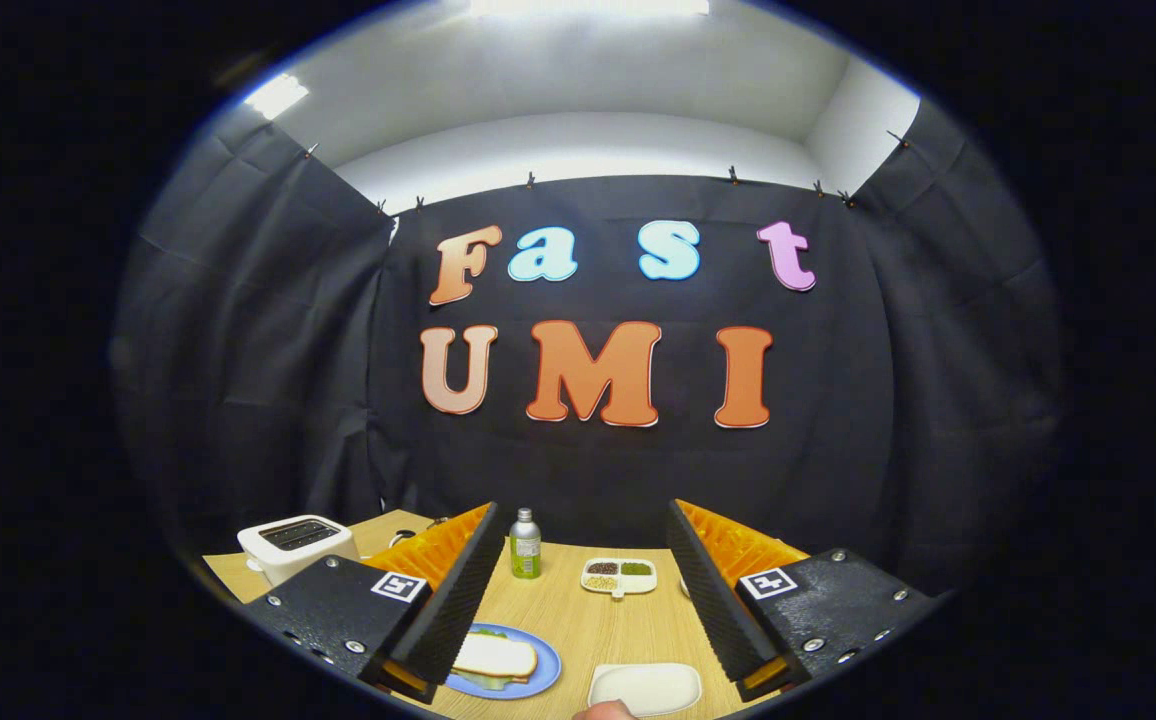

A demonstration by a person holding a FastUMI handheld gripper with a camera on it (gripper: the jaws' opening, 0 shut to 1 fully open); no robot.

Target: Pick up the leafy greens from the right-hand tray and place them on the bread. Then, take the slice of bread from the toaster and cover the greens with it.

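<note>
My gripper (pixel 581 506) is open and held above the wooden table (pixel 598 625), with nothing between its fingers. Below the left finger lies a blue plate (pixel 545 668). On it rests a slice of bread (pixel 495 655), with bits of leafy green (pixel 486 681) showing from under its edges. The white right-hand tray (pixel 645 688) lies near the right finger, and its surface shows plain white. A white toaster (pixel 293 545) stands at the table's far left, beyond the left finger. Its top slots look dark, and I cannot tell what is in them.
A small green-labelled bottle (pixel 525 545) stands at the back of the table between the fingers. Beside it is a white divided dish (pixel 619 575) of seeds and grains. A fingertip-like shape (pixel 603 711) shows at the near edge by the tray. Black cloth walls close in the booth.
</note>
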